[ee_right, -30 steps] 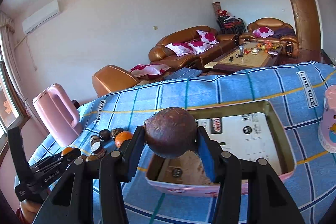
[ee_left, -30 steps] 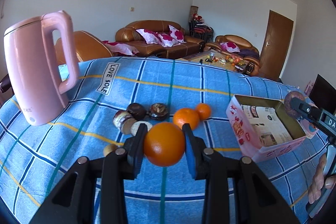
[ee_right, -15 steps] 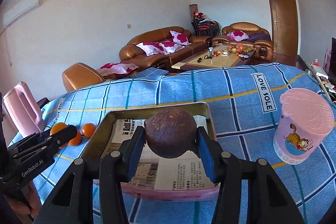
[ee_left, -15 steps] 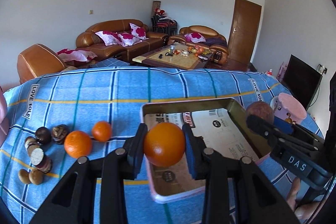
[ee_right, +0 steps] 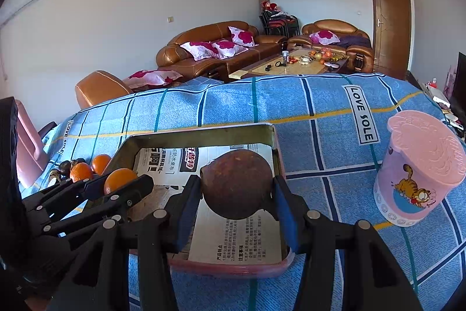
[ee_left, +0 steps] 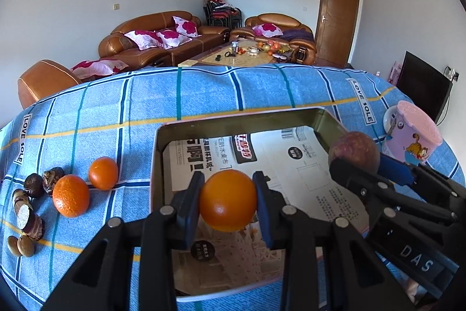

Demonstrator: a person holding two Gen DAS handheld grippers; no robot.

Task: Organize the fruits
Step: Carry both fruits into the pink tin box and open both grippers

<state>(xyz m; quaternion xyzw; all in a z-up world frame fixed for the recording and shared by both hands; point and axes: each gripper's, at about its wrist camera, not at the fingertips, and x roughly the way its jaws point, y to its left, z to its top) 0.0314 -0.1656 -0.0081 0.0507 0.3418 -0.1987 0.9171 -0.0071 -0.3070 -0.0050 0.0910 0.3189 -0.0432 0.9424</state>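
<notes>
My left gripper (ee_left: 228, 201) is shut on an orange (ee_left: 228, 200) and holds it above the near left part of an open pink tin box (ee_left: 247, 121) lined with printed paper. My right gripper (ee_right: 237, 188) is shut on a brown passion fruit (ee_right: 237, 184) above the same box (ee_right: 204, 133). In the left wrist view the right gripper (ee_left: 356, 159) comes in from the right with its fruit. In the right wrist view the left gripper (ee_right: 122, 181) enters from the left. Two oranges (ee_left: 71, 196) and several dark fruits (ee_left: 35, 185) lie left of the box.
A pink cartoon cup (ee_right: 419, 168) stands right of the box. A pink kettle (ee_right: 26, 145) is at the far left. The table has a blue checked cloth (ee_left: 204, 95). Sofas and a coffee table are beyond the far edge.
Both grippers have moved further over the box with their fruits still held. The loose fruits have shifted left in the left wrist view.
</notes>
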